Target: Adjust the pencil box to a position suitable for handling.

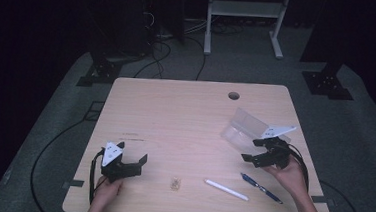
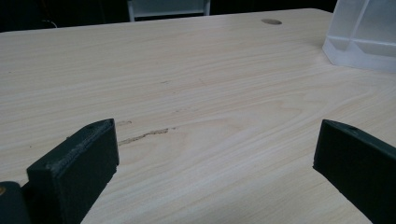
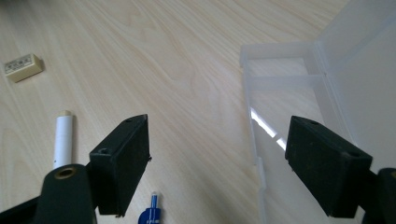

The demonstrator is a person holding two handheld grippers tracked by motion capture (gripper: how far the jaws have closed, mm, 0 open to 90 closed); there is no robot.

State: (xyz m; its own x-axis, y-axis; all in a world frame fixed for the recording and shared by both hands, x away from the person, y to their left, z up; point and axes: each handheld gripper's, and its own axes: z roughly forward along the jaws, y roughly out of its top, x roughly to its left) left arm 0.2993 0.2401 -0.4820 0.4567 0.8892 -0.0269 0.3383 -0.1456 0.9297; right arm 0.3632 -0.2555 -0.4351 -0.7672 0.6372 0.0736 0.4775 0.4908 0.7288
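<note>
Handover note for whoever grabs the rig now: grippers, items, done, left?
Left gripper: open, holds nothing, near the table's front left.
Right gripper: open, holds nothing, at the near edge of the clear plastic box.
Box: lid open, looks empty.
White pen, blue pen and small eraser lie on the table near the front edge.
Done: box opened, by the look of it.
Left: probably pens and eraser into the box, then close the lid.

Wide-spread right gripper just beside open clear plastic box; white pen, blue pen near table front edge.
</note>
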